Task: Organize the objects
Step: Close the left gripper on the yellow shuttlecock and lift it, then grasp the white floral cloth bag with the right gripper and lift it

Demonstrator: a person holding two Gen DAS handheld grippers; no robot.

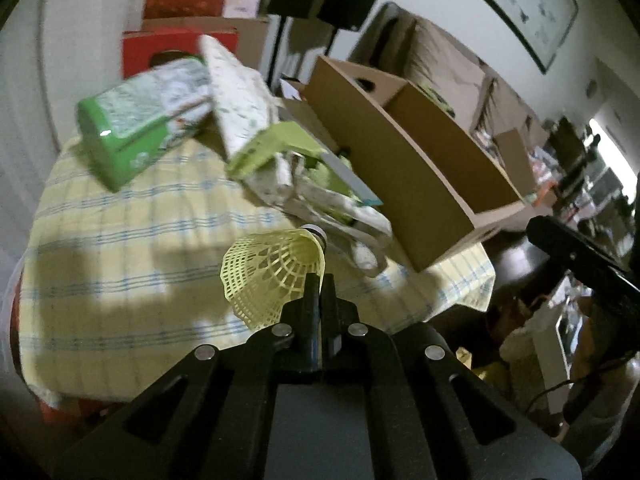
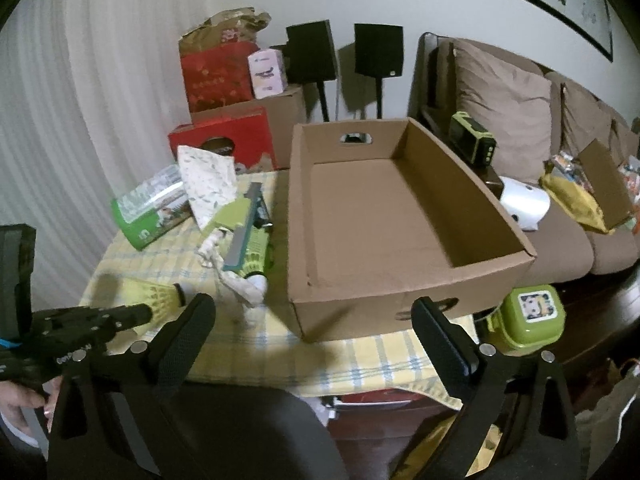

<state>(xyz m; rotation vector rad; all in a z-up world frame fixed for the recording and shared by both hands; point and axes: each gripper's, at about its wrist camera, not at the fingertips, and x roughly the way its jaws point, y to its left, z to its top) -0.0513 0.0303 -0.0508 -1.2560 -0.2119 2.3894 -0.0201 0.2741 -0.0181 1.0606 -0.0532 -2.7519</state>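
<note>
My left gripper (image 1: 319, 280) is shut on the skirt of a yellow shuttlecock (image 1: 272, 276) and holds it above the checked tablecloth (image 1: 120, 240). It also shows at the left of the right wrist view (image 2: 150, 312) with the shuttlecock (image 2: 158, 296). An empty open cardboard box (image 2: 380, 216) sits on the table to the right; in the left wrist view the box (image 1: 400, 160) lies ahead and right. My right gripper (image 2: 316, 320) is open and empty, near the box's front wall. A green lidded container (image 2: 528, 316) sits by the box's front right corner.
A pile at the table's back left holds a green pack (image 2: 148, 208), a patterned white bag (image 2: 208, 184), a green case (image 2: 252, 240) and a white cloth (image 2: 240, 276). Red boxes (image 2: 228, 136), speakers (image 2: 312, 56) and a sofa (image 2: 520, 128) stand behind.
</note>
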